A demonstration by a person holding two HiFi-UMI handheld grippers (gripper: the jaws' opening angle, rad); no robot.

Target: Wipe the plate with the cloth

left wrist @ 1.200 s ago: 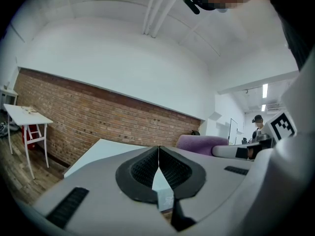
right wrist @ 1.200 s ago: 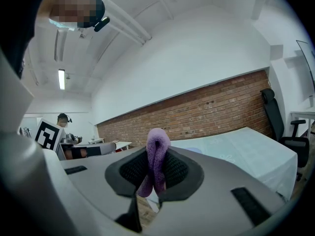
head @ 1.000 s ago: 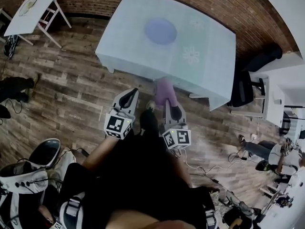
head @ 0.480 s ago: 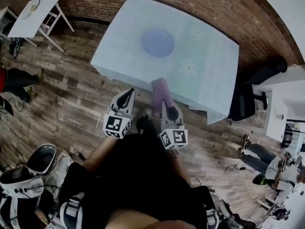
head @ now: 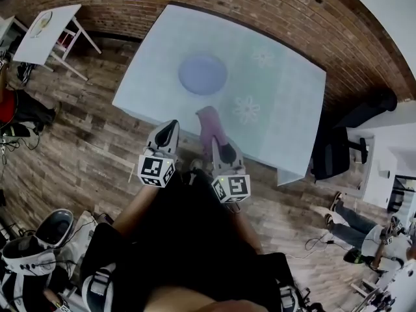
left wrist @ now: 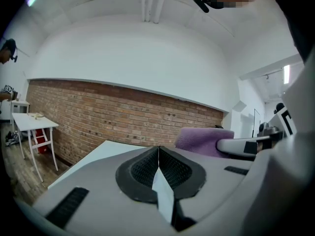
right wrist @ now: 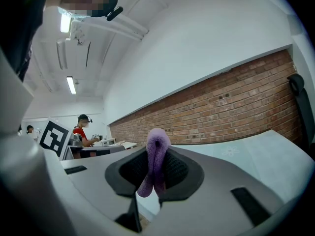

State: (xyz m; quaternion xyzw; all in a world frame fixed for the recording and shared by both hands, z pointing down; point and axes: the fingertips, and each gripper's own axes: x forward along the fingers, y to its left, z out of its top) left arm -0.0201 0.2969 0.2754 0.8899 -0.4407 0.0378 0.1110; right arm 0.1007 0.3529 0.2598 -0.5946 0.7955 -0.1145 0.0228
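Head view looks down; gripper views share table (head: 286,109).

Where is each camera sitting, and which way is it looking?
Head view: on the person's head, looking steeply down at the table and plate; shows the person's arms, left gripper and right gripper.
Left gripper view: rides on the left gripper, looks along its shut jaws toward the brick wall; the right gripper shows at the right.
Right gripper view: rides on the right gripper, looks along jaws shut on the cloth, over the table.
Shared: all three views show the purple cloth.
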